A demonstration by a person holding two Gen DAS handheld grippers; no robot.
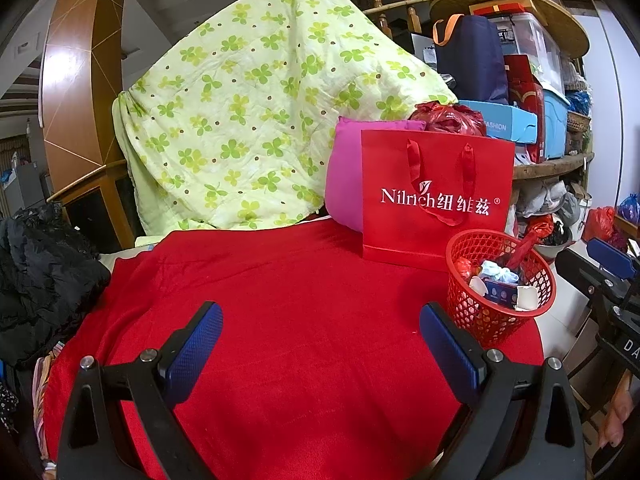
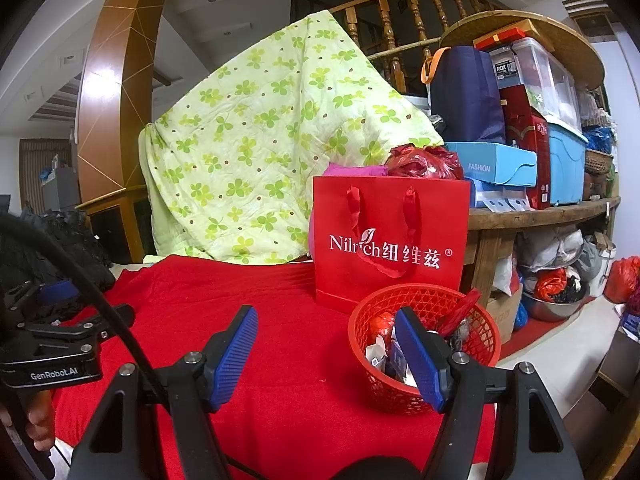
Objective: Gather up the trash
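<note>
We're looking across the red cloth (image 1: pixel 280 320) that covers the table, and it lies bare in front of us: no scraps showing anywhere on it. At the back the green clover quilt (image 1: pixel 248 120) is draped over the stair rail, and the red gift bag (image 1: pixel 436 196) stands upright beside it. Just in front of that bag, at the table's right edge, sits the red mesh basket (image 1: pixel 500 284), and that's where the trash (image 1: pixel 500 280) is, wrappers and crumpled bits piled inside.

Our left gripper (image 1: pixel 320 344) hangs over the open cloth, jaws spread with nothing between them. Our right gripper (image 2: pixel 328 356) is spread too and empty, its right finger crossing in front of the basket's near rim.

So we judge the collecting done, or nearly. Next we'd want a sweep for strays near the cloth's edges, and otherwise simply pull both tools back.
</note>
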